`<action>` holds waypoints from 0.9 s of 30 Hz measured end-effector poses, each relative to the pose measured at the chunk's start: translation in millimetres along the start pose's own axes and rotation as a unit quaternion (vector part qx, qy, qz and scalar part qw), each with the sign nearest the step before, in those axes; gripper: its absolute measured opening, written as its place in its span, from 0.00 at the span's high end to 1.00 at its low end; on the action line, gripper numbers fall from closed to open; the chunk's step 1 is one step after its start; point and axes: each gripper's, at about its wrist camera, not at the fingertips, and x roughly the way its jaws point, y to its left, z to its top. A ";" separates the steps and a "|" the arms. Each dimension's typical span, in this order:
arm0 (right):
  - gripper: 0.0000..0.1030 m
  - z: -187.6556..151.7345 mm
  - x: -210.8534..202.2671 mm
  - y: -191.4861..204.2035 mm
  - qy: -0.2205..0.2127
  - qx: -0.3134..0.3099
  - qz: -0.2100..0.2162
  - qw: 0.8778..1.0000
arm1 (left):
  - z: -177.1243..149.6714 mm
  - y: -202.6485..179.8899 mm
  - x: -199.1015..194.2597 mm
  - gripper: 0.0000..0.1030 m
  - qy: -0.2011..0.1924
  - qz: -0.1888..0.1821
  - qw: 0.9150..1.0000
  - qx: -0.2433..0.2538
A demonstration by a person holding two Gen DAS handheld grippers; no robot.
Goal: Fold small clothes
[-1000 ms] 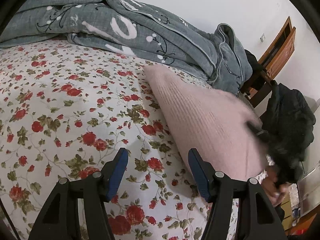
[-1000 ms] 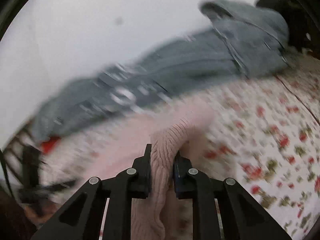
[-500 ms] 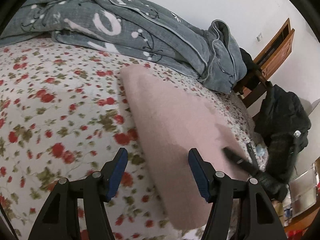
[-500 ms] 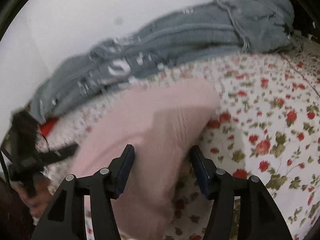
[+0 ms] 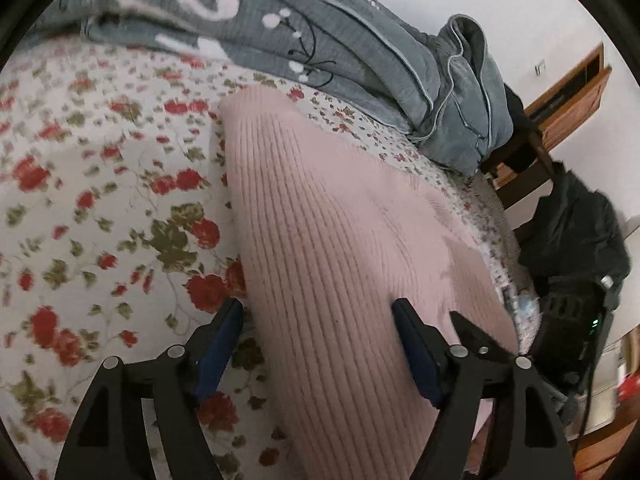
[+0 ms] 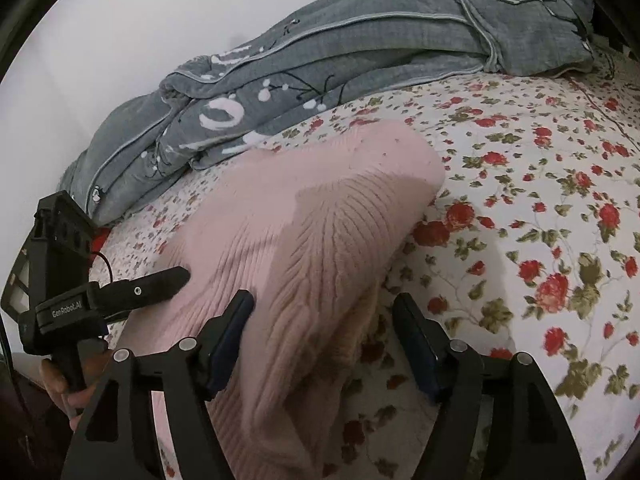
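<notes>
Bed sheet (image 5: pixel 100 208), white with red roses and olive leaves, fills most of both views; taken here as the landmark. Print is large near the cameras, finer toward the far edge.

Grey quilt (image 5: pixel 328 52) heaped along the far side of the sheet, against a white wall. Pale piping on its edges, white blotches and thin black sprigs in the pattern.

Pink knit sweater (image 5: pixel 332 248) lies flat on the sheet, on the near side of the quilt and apart from it. Ribbed knit, the ribs running lengthwise; soft, slightly fuzzy surface. It looks folded into a long bundle with a rounded far end. In the right wrist view a top layer (image 6: pixel 340 216) overlaps the lower one in a darker wedge with ribs fanning out. Its near end drops below the frame edge in both views.

Left gripper (image 5: pixel 318 322): jaws released and wide, having just been opening. The sweater lies between the blue pads (image 5: pixel 222 344), but they do not squeeze it; the left pad sits over the sheet at the sweater's edge.

Right gripper (image 6: pixel 324 318): jaws released, having just been opening. The sweater's edge lies between them; the left pad is at the knit, the right pad over bare sheet, nothing pinched.

From the right wrist view the left gripper shows at the sweater's left side, one black finger (image 6: pixel 160 282) lying across the knit, with a hand (image 6: pixel 70 386) on its handle.
</notes>
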 end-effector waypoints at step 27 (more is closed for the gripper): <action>0.57 8.9 81.3 143.5 0.020 -0.102 0.073 0.992 | 7.3 105.7 -106.3 0.49 -0.098 0.078 0.992 -0.020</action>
